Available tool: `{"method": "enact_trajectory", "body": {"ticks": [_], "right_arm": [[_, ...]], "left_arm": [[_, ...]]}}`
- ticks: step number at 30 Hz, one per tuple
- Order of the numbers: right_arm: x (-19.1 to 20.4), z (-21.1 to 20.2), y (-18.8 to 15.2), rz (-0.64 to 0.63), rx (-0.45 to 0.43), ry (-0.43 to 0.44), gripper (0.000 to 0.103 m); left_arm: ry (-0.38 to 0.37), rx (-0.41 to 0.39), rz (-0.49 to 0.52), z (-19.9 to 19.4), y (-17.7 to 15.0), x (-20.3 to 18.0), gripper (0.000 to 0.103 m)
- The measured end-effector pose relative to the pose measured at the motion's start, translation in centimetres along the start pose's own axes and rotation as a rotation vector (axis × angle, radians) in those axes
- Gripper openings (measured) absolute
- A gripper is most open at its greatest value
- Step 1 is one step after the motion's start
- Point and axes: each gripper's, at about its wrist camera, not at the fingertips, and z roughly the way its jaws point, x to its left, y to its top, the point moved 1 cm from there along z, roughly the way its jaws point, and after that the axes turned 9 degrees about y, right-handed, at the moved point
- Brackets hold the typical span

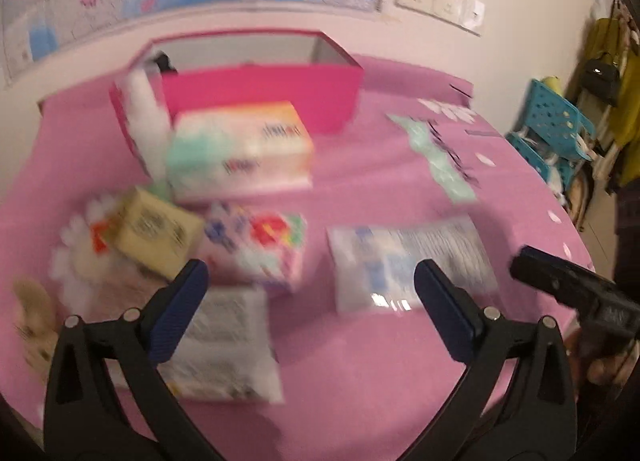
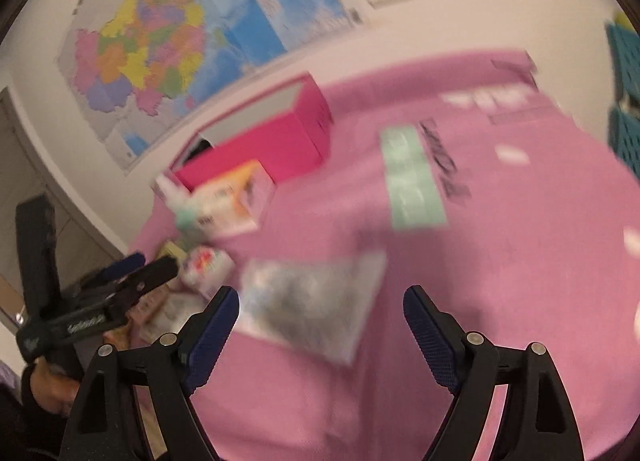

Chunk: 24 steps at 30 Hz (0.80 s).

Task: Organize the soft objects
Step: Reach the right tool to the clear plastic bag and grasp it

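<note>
We see our left hand-held gripper (image 1: 310, 293) wide open and empty, above a floral soft tissue pack (image 1: 256, 249), our right hand-held gripper (image 2: 320, 313) open, empty, before a clear plastic packet (image 2: 312, 301), on the pink-covered table (image 2: 500, 261).

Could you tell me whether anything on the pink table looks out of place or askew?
Yes: beside the pink box, a white packet leans tilted against its corner, and the yellow packet sits crooked atop the pile. Motion blur hides finer detail.
</note>
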Motion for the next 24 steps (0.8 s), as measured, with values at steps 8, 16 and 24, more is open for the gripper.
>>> {"method": "enact_trajectory", "body": {"ticks": [8, 16, 24], "right_arm": [[-2.0, 0.7, -1.2, 0.077, -0.008, 0.022, 0.086], [-2.6, 3.4, 0.5, 0.078, 0.043, 0.029, 0.074], [-2.1, 4.9, 0.9, 0.052, 0.074, 0.027, 0.060]], "left_arm": [[-0.148, 0.032, 0.022, 1.2, -1.2, -2.2, 0.103], [-0.170, 0.101, 0.033, 3.3, -2.2, -3.4, 0.103], [-0.162, 0.112, -0.007, 4.2, -1.8, -3.0, 0.103]]}}
